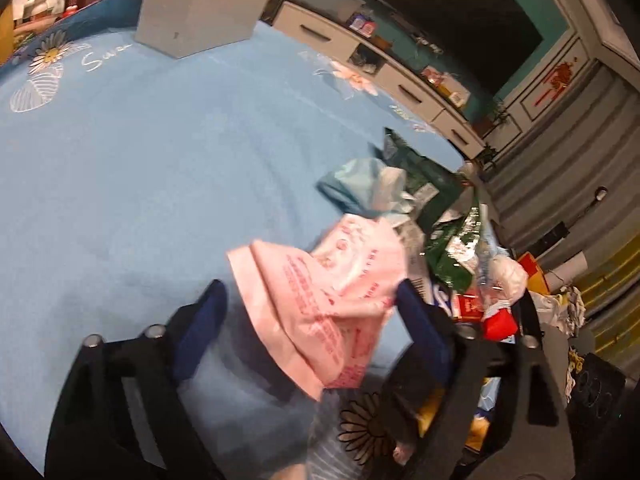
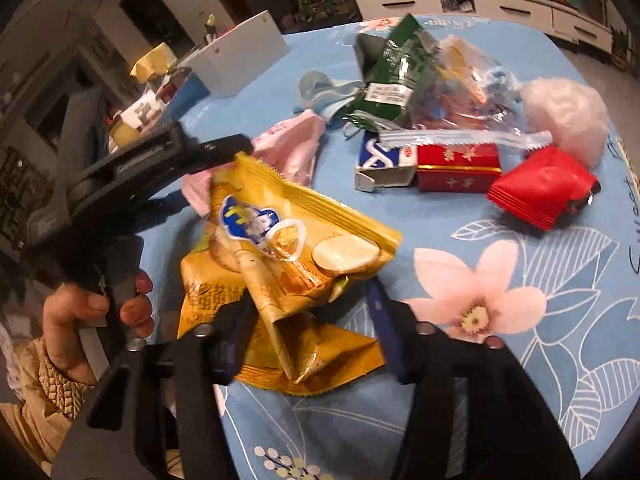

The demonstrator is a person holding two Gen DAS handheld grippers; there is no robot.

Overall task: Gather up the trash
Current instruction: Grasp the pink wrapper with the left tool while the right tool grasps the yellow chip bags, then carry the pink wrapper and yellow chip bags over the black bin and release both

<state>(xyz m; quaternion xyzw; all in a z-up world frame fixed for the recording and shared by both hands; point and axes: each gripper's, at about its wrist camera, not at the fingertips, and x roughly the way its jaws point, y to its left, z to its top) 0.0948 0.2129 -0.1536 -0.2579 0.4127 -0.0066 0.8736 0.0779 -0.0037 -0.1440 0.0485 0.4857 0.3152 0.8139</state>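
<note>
Trash lies heaped on the blue worktop [image 2: 540, 360] near a white box [image 2: 240, 56], where the right tool [image 2: 316, 312] straddles a yellow bag [image 2: 288, 248], its grip unclear, and the left tool [image 1: 312, 300], parted, flanks a pink bag [image 1: 320, 292].

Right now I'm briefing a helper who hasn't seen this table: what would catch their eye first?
The crumpled yellow snack bag in the foreground, lying between the fingers of the right tool. Left of it, a pink plastic bag sits between the left tool's fingers. Behind them on the blue flowered tablecloth is a litter heap: a green wrapper, a red box and a red packet.
</note>
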